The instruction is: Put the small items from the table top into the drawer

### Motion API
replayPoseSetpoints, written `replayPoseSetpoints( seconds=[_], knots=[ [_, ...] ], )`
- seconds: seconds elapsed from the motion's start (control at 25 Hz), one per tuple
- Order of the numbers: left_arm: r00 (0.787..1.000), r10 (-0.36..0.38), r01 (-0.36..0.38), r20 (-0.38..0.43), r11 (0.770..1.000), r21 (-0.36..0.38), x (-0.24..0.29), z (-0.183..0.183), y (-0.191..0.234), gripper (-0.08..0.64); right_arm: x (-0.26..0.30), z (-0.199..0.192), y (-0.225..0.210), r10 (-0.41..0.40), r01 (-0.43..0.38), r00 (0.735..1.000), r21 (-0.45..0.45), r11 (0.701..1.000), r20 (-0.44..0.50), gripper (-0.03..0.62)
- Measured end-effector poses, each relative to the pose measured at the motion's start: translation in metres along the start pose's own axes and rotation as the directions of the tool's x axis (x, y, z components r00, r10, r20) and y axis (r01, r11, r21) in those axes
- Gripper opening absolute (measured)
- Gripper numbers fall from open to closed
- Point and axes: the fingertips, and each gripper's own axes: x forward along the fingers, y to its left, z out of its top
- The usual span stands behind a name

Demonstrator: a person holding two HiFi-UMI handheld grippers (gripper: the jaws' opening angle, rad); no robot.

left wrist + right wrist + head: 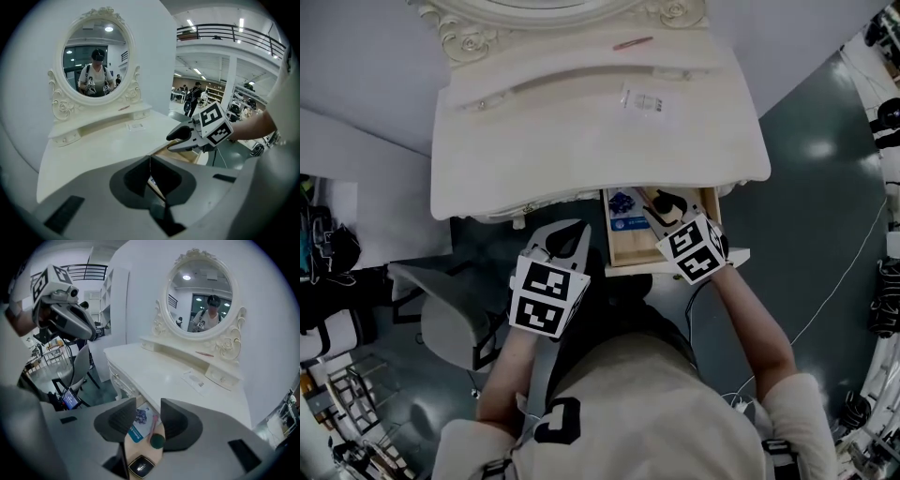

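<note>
On the white dressing table [581,141] lie a pink pen [633,43] on the back shelf and a clear labelled packet [642,100]. Under its front edge the wooden drawer [611,248] stands open. It holds a blue card [137,423], a pink stick [153,423], a dark green ball [157,440] and a black case [140,466]. My right gripper [664,208] hangs above the drawer, open and empty. My left gripper [577,230] is to the drawer's left, off the table front, its jaws together on nothing.
An oval mirror [204,303] stands at the table's back. A grey chair [441,300] sits to the left of the table, with a lit tablet [70,399] on the floor near it. A thin cable [844,281] runs over the floor on the right.
</note>
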Motion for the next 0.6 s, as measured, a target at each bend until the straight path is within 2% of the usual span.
replayPoseSetpoints(
  seconds=[0.6],
  knots=[
    [0.996, 0.059, -0.06, 0.062, 0.998, 0.009, -0.036, 0.022, -0.023, 0.057, -0.036, 0.029, 0.0, 0.028, -0.026, 0.997, -0.038, 0.999, 0.067, 0.17]
  ],
)
